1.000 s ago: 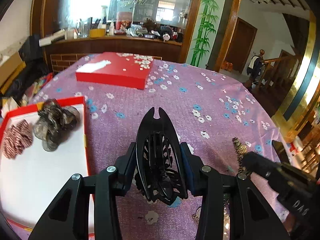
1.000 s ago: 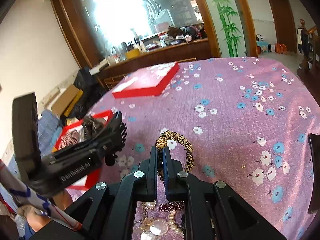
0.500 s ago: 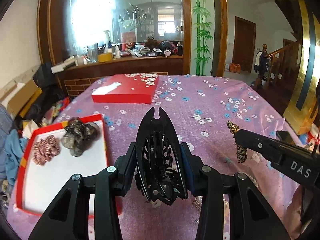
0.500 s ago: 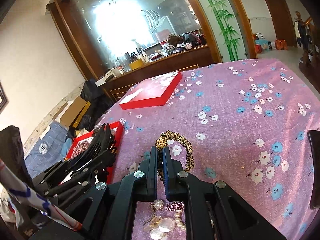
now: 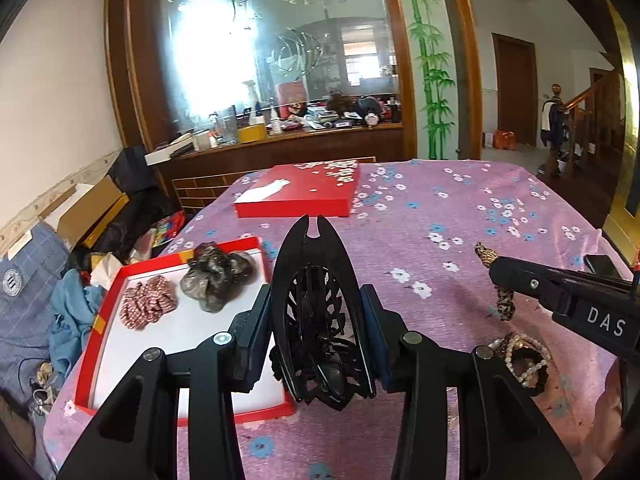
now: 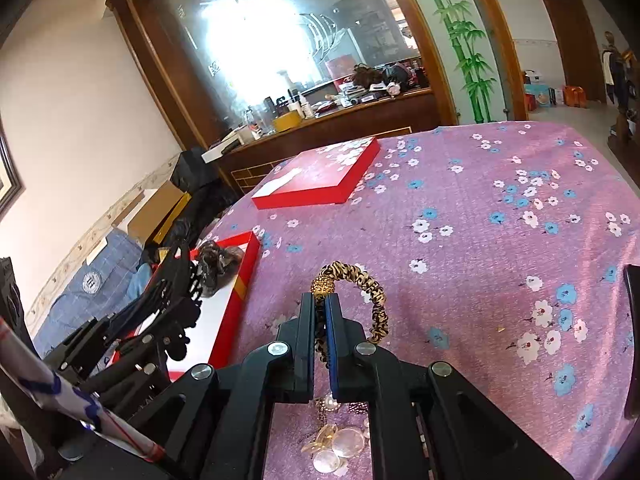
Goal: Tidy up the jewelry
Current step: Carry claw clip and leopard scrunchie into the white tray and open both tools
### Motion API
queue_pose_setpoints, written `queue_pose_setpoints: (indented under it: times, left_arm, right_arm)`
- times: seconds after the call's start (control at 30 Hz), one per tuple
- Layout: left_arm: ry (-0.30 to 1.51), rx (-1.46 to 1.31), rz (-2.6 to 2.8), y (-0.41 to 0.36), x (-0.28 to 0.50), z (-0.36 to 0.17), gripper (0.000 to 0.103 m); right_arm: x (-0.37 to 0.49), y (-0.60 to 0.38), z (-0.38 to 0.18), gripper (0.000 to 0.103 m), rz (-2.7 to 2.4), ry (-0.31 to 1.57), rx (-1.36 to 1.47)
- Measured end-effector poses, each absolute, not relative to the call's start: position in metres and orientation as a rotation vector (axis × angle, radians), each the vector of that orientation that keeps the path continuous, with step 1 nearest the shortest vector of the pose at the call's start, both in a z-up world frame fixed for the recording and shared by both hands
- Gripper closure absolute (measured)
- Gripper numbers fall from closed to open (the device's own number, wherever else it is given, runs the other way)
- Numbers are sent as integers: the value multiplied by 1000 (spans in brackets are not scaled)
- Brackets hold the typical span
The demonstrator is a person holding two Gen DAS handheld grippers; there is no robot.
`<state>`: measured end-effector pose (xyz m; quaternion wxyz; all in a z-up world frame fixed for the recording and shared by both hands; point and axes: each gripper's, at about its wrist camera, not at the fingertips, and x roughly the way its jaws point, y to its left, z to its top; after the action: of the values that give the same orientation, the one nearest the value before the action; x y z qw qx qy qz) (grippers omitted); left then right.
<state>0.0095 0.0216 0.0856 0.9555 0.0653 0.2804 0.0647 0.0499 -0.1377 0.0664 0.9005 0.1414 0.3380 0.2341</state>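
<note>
Left wrist view: left hand-held gripper [image 5: 318, 344] pinching a black claw hair clip [image 5: 316, 312], held upright above the near edge of the red tray [image 5: 90, 360], hiding part of that rim. Striped scrunchie [image 5: 148, 306] and grey scrunchie [image 5: 218, 276] lying in the tray. Pearl jewelry [image 5: 524, 360] half hidden behind the right arm. Red lid [image 5: 298, 192] further back on the counter [image 5: 460, 216].

Right wrist view: right hand-held gripper [image 6: 321, 312] pressed together on a leopard scrunchie [image 6: 360, 284], lower loop hidden between the fingers. Shell and pearl pieces [image 6: 340, 444] below, partly covered. Left hand-held gripper cut off at the frame's left.
</note>
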Motion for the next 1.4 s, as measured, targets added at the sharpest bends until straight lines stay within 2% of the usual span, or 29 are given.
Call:
queue_pose_setpoints:
  times: [0.43, 0.87, 1.4]
  left_arm:
    - [573, 90, 231, 63, 5, 82, 62]
    - [580, 50, 302, 116, -6, 83, 62]
    - [624, -34, 362, 191, -9, 72, 62]
  right_arm:
    - [41, -119, 62, 98, 523, 716, 246]
    - [41, -103, 64, 97, 585, 766, 314]
    - [40, 0, 79, 97, 755, 828, 297]
